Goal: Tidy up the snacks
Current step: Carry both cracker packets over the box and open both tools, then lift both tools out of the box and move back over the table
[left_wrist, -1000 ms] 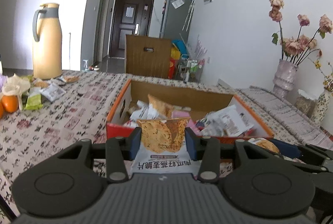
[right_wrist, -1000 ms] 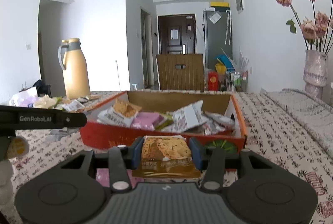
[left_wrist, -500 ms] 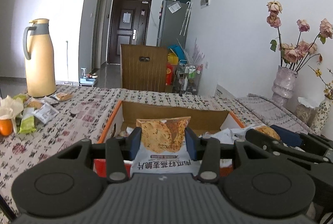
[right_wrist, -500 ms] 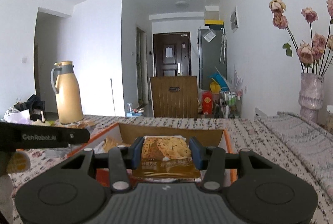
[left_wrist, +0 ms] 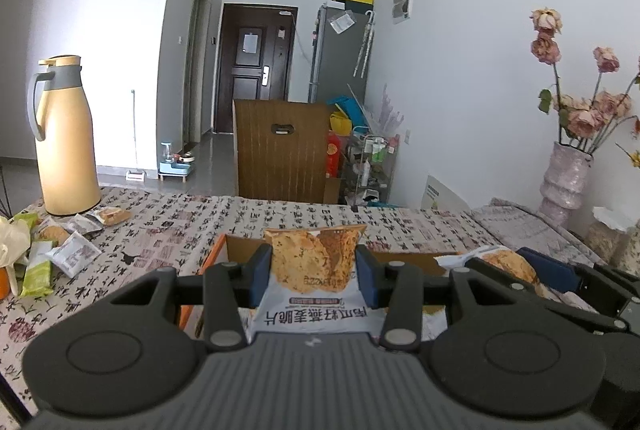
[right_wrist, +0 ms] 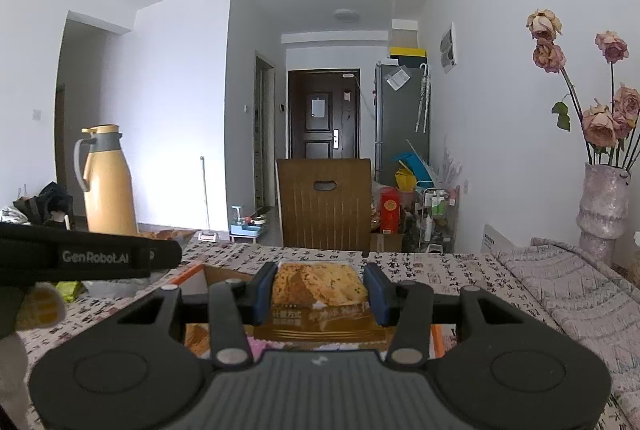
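1. The place was a lived-in home, a dining area opening onto a hallway.
2. A dark front door [right_wrist: 324, 114] closed the hall, with a grey fridge [right_wrist: 402, 122] beside it.
3. A patterned tablecloth [left_wrist: 280, 218] covered the table, with a wooden chair [right_wrist: 324, 202] behind it.
4. A yellow thermos jug [left_wrist: 64, 134] and a vase of dried roses [right_wrist: 602, 198] stood there.

A white snack packet [left_wrist: 314, 286] printed with a golden crisp and upside-down Chinese lettering stands upright, pinched at both side edges above the cardboard box [left_wrist: 216, 250]; a gold-brown packet [right_wrist: 320, 300] showing baked crisps lies nearly flat, likewise clamped at its sides over the orange-rimmed box; loose packets [left_wrist: 74, 254] lie scattered on the patterned cloth by the flask, probably more of the same snacks.
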Available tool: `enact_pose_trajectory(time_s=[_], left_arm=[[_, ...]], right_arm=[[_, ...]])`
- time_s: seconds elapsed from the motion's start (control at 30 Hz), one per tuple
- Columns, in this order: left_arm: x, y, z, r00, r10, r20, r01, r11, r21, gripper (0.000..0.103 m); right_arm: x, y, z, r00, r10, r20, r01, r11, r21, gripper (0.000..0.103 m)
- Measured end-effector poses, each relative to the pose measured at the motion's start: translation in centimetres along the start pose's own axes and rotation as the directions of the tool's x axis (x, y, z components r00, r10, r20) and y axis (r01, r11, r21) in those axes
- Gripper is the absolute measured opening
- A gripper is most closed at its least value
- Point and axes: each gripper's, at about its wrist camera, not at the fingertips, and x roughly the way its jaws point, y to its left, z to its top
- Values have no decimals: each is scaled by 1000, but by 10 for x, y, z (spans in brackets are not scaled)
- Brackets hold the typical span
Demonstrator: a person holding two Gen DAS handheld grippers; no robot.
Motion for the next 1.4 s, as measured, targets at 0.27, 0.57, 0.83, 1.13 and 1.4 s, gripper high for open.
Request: enact_pose_trajectory(time_s=[0.27,0.57,0.83,1.13,1.4], left_arm=[[32,5,-6,999,37,19,-37,999,-21,45],[49,21,-19,999,52,-6,-52,998,-39,45],[50,22,-24,998,55,-20,-56,998,-39,45],[46,24,-24,999,51,-6,-51,997,-50,76],[39,26,-22,995,98,17,-97,992,-76,103]], right_arm=[[37,-8,-4,1000,-7,-29,8,1000,30,46],[52,-18,-23,999,6,-53,-3,998,66,46],[58,-21,-31,996,24,-81,-18,997,80,46],[56,-26,-35,996,33,-86,-23,994,111,64],[54,-32,-35,997,20,-72,-9,989,147,103]])
